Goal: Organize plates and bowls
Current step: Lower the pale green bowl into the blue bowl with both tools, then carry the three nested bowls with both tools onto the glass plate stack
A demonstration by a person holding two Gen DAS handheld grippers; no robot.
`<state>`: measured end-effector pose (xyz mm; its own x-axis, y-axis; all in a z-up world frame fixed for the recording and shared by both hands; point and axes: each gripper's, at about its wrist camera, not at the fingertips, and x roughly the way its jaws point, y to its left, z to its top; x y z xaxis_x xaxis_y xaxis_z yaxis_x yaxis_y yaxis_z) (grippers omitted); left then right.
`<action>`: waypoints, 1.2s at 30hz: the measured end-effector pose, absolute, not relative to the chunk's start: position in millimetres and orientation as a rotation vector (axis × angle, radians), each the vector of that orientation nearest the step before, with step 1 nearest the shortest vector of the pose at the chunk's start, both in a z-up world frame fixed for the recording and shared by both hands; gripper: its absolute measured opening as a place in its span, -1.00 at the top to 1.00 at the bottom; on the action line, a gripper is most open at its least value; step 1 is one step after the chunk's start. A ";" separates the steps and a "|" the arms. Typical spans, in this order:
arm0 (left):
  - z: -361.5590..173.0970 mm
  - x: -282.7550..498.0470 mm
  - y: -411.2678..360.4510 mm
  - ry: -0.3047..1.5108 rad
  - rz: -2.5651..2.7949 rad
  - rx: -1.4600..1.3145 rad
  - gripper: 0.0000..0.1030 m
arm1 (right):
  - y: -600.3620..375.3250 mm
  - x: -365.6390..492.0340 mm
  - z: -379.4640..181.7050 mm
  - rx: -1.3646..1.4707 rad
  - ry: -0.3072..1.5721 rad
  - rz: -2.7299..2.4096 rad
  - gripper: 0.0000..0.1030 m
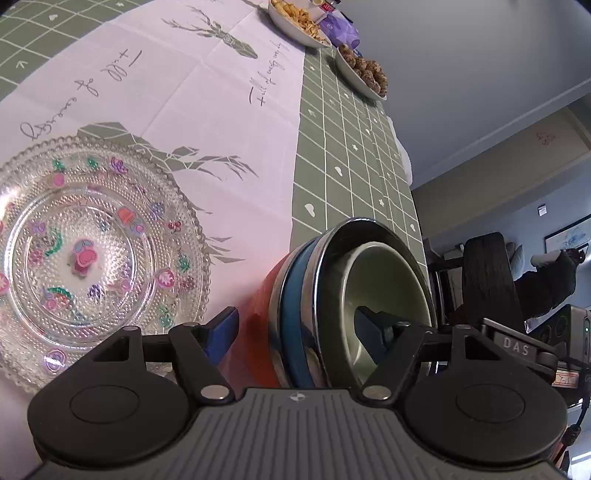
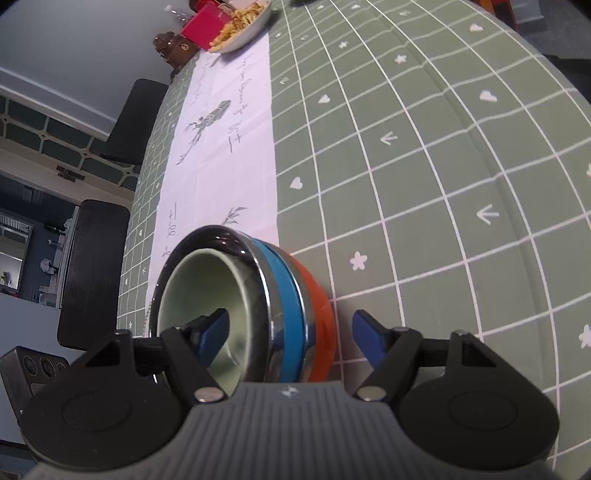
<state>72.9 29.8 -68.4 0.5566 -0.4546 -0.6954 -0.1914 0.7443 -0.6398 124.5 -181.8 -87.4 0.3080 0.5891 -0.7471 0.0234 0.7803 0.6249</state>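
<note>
Nesting so far: three bowls already gathered into one stack (image 1: 332, 302) — a pale green ceramic bowl (image 1: 388, 295) innermost, inside a steel-rimmed blue bowl (image 1: 295, 314), inside an orange bowl (image 1: 258, 325) outermost.
Remaining, as judged: stack apparently not yet at its final spot; clear embossed glass plate with painted pink and purple flowers (image 1: 92, 251) apart from the bowls and not stacked with anything.
Stack position: at the seam between the white printed runner (image 1: 221, 122) and the green grid-patterned tablecloth (image 2: 424, 166), just beside the glass plate, not touching it as far as visible.
Stack attitude: appearing tipped on its side in both wrist views, openings toward the table edge and dark chairs (image 2: 92, 266); possibly an effect of camera roll, cannot tell for sure.
Left gripper (image 1: 295, 328): spread wide, straddling the stack wall, one blue-padded finger outside the orange bowl, the other inside the green bowl; not clamped.
Right gripper (image 2: 291, 332): likewise spread, one finger inside the green bowl, the other outside the orange bowl with a clear gap; not pinching.
Look of the bowls: glossy chrome rim, matte blue band, saturated orange shell, smooth celadon interior, empty.
Far end of table: white dishes of fried snacks (image 1: 295, 18) and brown round treats (image 1: 364, 72), well apart.
</note>
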 end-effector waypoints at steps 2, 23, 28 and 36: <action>-71.4 73.9 28.9 1.004 -0.173 -0.745 -0.48 | -182.2 124.6 -90.3 0.608 1.225 0.400 -0.28; -70.4 78.4 18.1 1.054 -0.154 -0.694 -0.17 | -176.3 122.9 -99.0 0.611 1.270 0.394 0.03; -68.0 78.1 16.6 1.062 -0.143 -0.687 -0.17 | -176.6 121.9 -99.6 0.621 1.272 0.393 0.04; -50.8 71.2 21.1 1.033 -0.139 -0.674 -0.17 | -174.8 116.8 -87.4 0.626 1.239 0.416 0.04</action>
